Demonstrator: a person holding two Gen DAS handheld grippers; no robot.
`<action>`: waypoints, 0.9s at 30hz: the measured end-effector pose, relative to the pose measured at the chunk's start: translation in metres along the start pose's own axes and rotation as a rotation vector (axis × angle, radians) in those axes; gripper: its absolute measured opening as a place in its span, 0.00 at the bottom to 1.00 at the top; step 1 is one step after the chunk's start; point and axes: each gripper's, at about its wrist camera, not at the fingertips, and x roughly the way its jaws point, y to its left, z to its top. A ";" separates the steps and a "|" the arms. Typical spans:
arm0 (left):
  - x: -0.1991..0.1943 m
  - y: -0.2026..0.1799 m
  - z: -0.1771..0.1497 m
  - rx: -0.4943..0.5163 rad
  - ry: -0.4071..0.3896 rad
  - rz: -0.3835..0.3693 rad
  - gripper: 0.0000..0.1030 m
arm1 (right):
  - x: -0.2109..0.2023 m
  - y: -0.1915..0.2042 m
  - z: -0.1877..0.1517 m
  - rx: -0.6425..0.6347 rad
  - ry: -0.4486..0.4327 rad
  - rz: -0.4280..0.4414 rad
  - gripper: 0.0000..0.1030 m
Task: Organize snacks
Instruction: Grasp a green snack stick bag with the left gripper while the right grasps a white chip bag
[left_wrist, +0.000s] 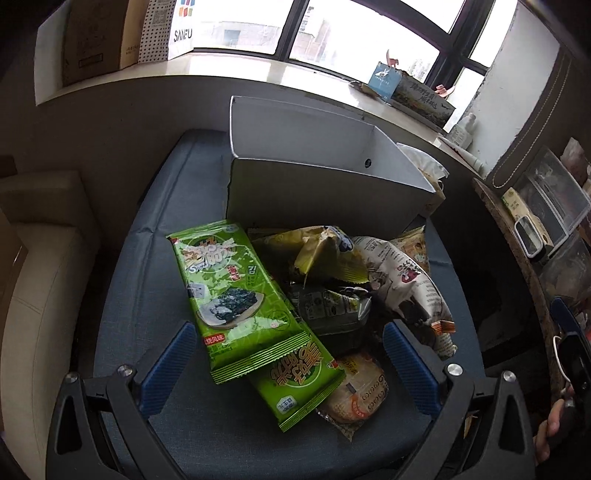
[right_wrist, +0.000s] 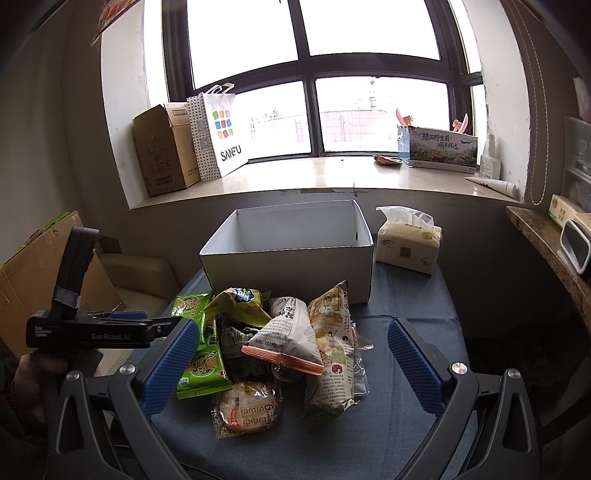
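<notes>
A pile of snack packets lies on a blue-grey cushioned table (right_wrist: 413, 295) in front of an open, empty white box (right_wrist: 291, 254). In the left wrist view my left gripper (left_wrist: 288, 365) is open above two green seaweed packets (left_wrist: 236, 295), with the box (left_wrist: 314, 184) behind. A yellow-green bag (left_wrist: 325, 254), a white printed bag (left_wrist: 402, 280) and a round cake packet (left_wrist: 358, 398) lie beside them. In the right wrist view my right gripper (right_wrist: 291, 365) is open and empty, near the cake packet (right_wrist: 247, 406), white bag (right_wrist: 291, 332) and beige bag (right_wrist: 332, 339). The left gripper shows at the left (right_wrist: 110, 326).
A tissue pack (right_wrist: 408, 242) stands right of the box. The windowsill (right_wrist: 314, 177) behind holds a cardboard carton (right_wrist: 162, 147), a SANFU bag (right_wrist: 221, 133) and a printed box (right_wrist: 439, 147). A stone shelf (right_wrist: 543, 236) is at the right, cardboard (right_wrist: 33, 273) at the left.
</notes>
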 end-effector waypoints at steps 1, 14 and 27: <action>0.007 0.005 0.003 -0.017 0.007 0.001 1.00 | 0.000 0.000 0.000 0.000 0.000 0.000 1.00; 0.080 0.026 0.014 0.019 0.129 0.166 0.68 | 0.004 -0.006 -0.005 0.019 0.021 -0.006 1.00; 0.014 0.029 -0.008 0.117 -0.010 0.063 0.17 | 0.025 -0.017 -0.011 0.063 0.072 -0.013 1.00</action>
